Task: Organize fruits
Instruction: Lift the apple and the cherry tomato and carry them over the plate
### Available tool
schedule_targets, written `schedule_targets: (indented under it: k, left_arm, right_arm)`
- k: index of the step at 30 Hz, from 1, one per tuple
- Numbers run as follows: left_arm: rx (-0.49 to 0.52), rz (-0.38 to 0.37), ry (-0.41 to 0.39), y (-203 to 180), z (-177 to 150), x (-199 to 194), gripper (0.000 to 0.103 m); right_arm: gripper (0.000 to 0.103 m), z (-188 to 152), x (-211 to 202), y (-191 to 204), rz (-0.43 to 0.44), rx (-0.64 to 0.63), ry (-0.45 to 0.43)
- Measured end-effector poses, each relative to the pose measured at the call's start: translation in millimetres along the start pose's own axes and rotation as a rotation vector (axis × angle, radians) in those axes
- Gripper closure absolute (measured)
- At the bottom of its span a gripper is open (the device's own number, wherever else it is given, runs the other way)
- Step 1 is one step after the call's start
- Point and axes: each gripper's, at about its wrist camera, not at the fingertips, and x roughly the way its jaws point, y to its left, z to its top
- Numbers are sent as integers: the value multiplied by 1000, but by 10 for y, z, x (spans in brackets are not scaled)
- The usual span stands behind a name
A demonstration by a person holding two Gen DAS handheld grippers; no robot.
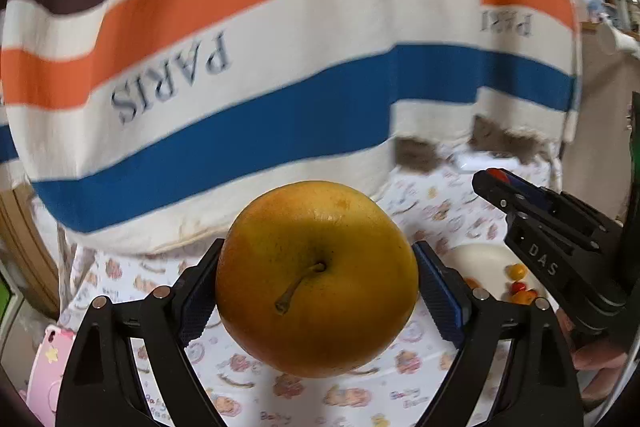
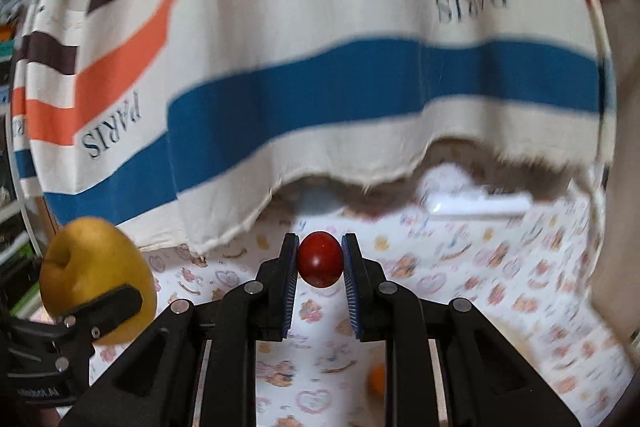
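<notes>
My left gripper [image 1: 318, 281] is shut on a large yellow pear [image 1: 316, 277], stem toward the camera, held above the patterned tablecloth [image 1: 360, 395]. The pear also shows at the left of the right wrist view [image 2: 96, 267]. My right gripper [image 2: 320, 259] is shut on a small red tomato [image 2: 320, 259] and holds it above the cloth. The right gripper also shows at the right of the left wrist view [image 1: 496, 183]. A white plate [image 1: 480, 263] with several small red and orange tomatoes [image 1: 518, 283] lies below the right gripper.
A striped towel [image 1: 280, 67] printed PARIS hangs behind the table. A pink object [image 1: 44, 367] lies at the table's left edge. An orange fruit [image 2: 376, 379] lies on the cloth under the right gripper. A white object [image 2: 480, 203] lies at the back.
</notes>
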Motion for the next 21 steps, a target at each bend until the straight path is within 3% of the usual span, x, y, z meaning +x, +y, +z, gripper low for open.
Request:
schedule_targets:
  k: [5, 12, 17, 21]
  left_arm:
    - [6, -56, -18, -268, 105, -113, 15]
    - [24, -125, -26, -765, 113, -92, 15]
    - [36, -185, 16, -1089, 115, 120, 15]
    - [57, -228, 55, -1348, 147, 410, 15]
  right_arm:
    - [81, 70, -319, -331, -38, -22, -54]
    - [81, -99, -529, -1022, -102, -17, -78]
    - [81, -289, -509, -1531, -133, 70, -62]
    - [81, -465, -355, -1706, -161, 90, -12]
